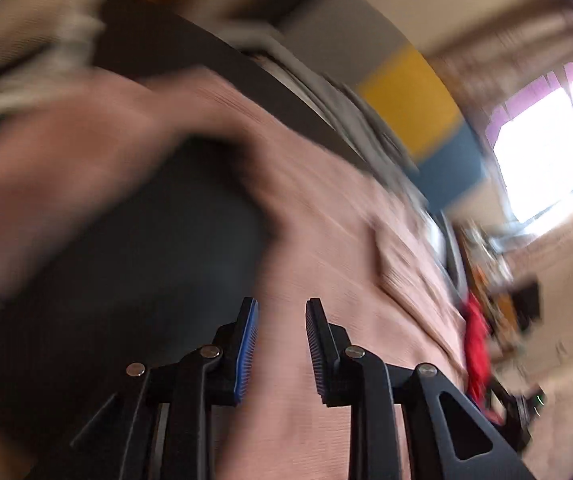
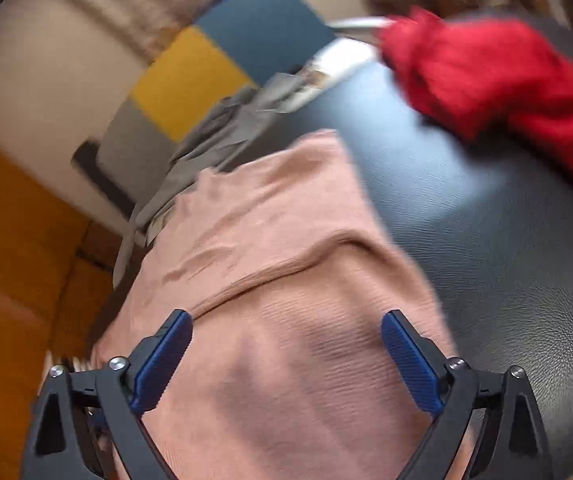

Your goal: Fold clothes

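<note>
A pink ribbed garment (image 2: 286, 280) lies across a dark leather-like surface (image 2: 506, 260), its near part spread flat and a raised fold crossing it from side to side. The garment's right edge runs diagonally, and beyond it the dark surface is bare up to a red knitted garment (image 2: 498, 68) heaped at the far right, so the widest free room is on that side. On the left, the pink cloth reaches the surface's edge, where a grey garment (image 2: 214, 140) lies bunched just beside it.

The right gripper (image 2: 286, 344) hovers over the near part of the pink garment with its jaws spread wide and nothing between them. The left gripper (image 1: 282, 340) has its jaws parted by a narrow gap, also released, with pink cloth seen behind them (whether the pads touch the cloth cannot be told).

Three garments can be counted: one pink, one grey, one red. Each gripper shows two blue-padded fingers.

The left wrist view is heavily motion-blurred: a part of the pink garment (image 1: 66, 160) sweeps across its left half, its outline smeared. The red garment (image 1: 476, 356) is only a sliver there, and the room behind, with a bright window (image 1: 554, 148), is indistinct.
</note>
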Available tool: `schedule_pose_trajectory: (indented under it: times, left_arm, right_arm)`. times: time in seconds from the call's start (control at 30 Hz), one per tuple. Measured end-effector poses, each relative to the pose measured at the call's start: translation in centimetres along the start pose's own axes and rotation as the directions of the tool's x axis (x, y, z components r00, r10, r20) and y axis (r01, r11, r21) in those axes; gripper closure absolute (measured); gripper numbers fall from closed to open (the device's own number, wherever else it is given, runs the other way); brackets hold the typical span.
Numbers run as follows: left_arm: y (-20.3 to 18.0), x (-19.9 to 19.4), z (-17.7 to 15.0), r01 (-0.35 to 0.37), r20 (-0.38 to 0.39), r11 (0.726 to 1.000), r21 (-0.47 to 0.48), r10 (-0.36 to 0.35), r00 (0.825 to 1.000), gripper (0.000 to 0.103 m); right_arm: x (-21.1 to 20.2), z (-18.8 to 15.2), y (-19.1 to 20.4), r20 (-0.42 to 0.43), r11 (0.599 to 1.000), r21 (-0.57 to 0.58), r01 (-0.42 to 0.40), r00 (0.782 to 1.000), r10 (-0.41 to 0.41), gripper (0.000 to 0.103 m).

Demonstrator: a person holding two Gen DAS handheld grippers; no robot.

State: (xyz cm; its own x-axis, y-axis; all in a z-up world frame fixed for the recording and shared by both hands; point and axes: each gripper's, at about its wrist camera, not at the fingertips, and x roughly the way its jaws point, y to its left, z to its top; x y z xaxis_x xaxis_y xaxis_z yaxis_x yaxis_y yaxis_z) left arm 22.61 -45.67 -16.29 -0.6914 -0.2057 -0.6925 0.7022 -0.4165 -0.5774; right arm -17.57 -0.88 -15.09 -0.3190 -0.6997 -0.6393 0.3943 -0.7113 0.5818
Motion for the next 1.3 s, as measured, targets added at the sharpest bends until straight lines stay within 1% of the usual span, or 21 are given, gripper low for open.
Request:
schedule_pose_trajectory:
  times: [0.07, 0.1, 0.13, 0.2, 0.23, 0.27, 0.3, 0.37, 0.43, 0.47, 0.57, 0.67, 0.73, 0.77, 0.8, 0.87, 1.0, 1.07, 1.1, 1.2, 1.3]
  left_arm:
    - [2.0, -3.3, 0.4, -0.122, 0.101, 0.992, 0.042, 0.117, 0.988, 0.078]
    - [2.8, -5.2, 0.5, -0.204, 0.154, 0.974, 0.103, 0.187, 0.970, 0.076]
    - [2.9, -6.1, 0.4, -0.258, 0.172, 0.949, 0.181, 0.228, 0.958, 0.075]
    - [3.0, -7.9, 0.1, -0.361, 0.216, 0.872, 0.329, 0.303, 0.928, 0.073]
    - [2.6, -8.1, -0.3, -0.401, 0.229, 0.819, 0.411, 0.333, 0.915, 0.073]
    - [2.5, -8.1, -0.9, -0.418, 0.223, 0.762, 0.494, 0.354, 0.908, 0.072]
    - [2.5, -8.2, -1.4, -0.429, 0.218, 0.699, 0.572, 0.375, 0.901, 0.072]
    - [2.6, -7.7, -2.2, -0.420, 0.197, 0.625, 0.658, 0.395, 0.897, 0.071]
    - [2.8, -7.1, -2.8, -0.386, 0.169, 0.584, 0.714, 0.392, 0.904, 0.070]
    - [3.0, -6.7, -2.8, -0.367, 0.150, 0.575, 0.731, 0.389, 0.909, 0.069]
    - [3.0, -5.5, -2.7, -0.357, 0.151, 0.528, 0.771, 0.392, 0.907, 0.065]
    - [2.5, -3.6, -3.0, -0.302, 0.112, 0.447, 0.842, 0.403, 0.908, 0.059]
    - [2.6, -2.3, -3.0, -0.302, 0.116, 0.390, 0.870, 0.433, 0.894, 0.056]
    - [2.7, -2.0, -2.9, -0.303, 0.124, 0.373, 0.877, 0.434, 0.892, 0.055]
    - [2.8, -1.9, -2.3, -0.292, 0.113, 0.384, 0.876, 0.425, 0.898, 0.052]
    - [3.0, -1.5, -1.2, -0.299, 0.105, 0.407, 0.863, 0.434, 0.895, 0.048]
    - [3.8, -1.0, 0.2, -0.255, 0.032, 0.477, 0.841, 0.427, 0.904, 0.046]
    - [4.0, -1.0, 0.4, -0.240, 0.006, 0.508, 0.827, 0.419, 0.908, 0.052]
    - [4.2, -1.0, 0.7, -0.232, -0.015, 0.540, 0.809, 0.414, 0.910, 0.054]
    - [4.6, -1.0, 1.2, -0.222, -0.049, 0.604, 0.765, 0.399, 0.916, 0.061]
    - [4.2, -0.7, 1.3, -0.239, -0.048, 0.604, 0.760, 0.419, 0.907, 0.068]
  right_arm:
    - [0.0, -1.0, 2.2, -0.014, 0.997, -0.082, 0.001, 1.000, -0.002, 0.004]
    - [0.3, -1.6, 3.4, -0.030, 0.993, -0.118, -0.003, 1.000, 0.000, 0.003]
    - [0.6, -2.3, 4.2, -0.049, 0.990, -0.138, -0.013, 0.999, 0.006, 0.003]
    - [1.5, -4.0, 5.6, -0.088, 0.984, -0.176, -0.027, 0.996, 0.012, 0.003]
    - [1.9, -4.7, 6.4, -0.107, 0.980, -0.195, -0.035, 0.994, 0.014, 0.003]
    - [2.4, -5.3, 7.0, -0.123, 0.976, -0.213, -0.044, 0.992, 0.017, 0.003]
    - [2.8, -5.9, 7.6, -0.139, 0.971, -0.232, -0.052, 0.990, 0.020, 0.003]
    - [3.3, -7.2, 8.7, -0.166, 0.962, -0.267, -0.061, 0.986, 0.017, 0.003]
    - [3.9, -8.1, 9.6, -0.185, 0.955, -0.289, -0.067, 0.983, 0.013, 0.003]
    - [4.2, -8.5, 10.1, -0.194, 0.952, -0.298, -0.069, 0.981, 0.010, 0.003]
    - [4.4, -9.5, 10.8, -0.206, 0.944, -0.324, -0.053, 0.978, -0.016, 0.003]
    - [4.4, -9.9, 10.8, -0.214, 0.945, -0.326, -0.036, 0.976, -0.037, 0.003]
    - [4.6, -10.0, 10.7, -0.218, 0.946, -0.323, -0.019, 0.974, -0.055, 0.003]
    - [4.8, -10.1, 10.6, -0.222, 0.948, -0.317, -0.007, 0.973, -0.067, 0.003]
    - [5.0, -10.1, 10.5, -0.225, 0.949, -0.315, 0.000, 0.972, -0.075, 0.003]
    - [5.2, -10.3, 10.4, -0.225, 0.949, -0.314, 0.011, 0.971, -0.086, 0.002]
    - [5.6, -10.7, 10.9, -0.223, 0.942, -0.333, 0.025, 0.969, -0.104, 0.000]
    - [5.8, -10.8, 11.0, -0.218, 0.940, -0.340, 0.030, 0.970, -0.110, 0.000]
    - [5.8, -10.9, 11.0, -0.217, 0.940, -0.341, 0.030, 0.970, -0.110, 0.000]
    - [5.8, -10.9, 11.0, -0.213, 0.938, -0.347, 0.029, 0.971, -0.109, 0.000]
    - [5.6, -11.1, 11.0, -0.207, 0.935, -0.354, 0.024, 0.973, -0.104, 0.000]
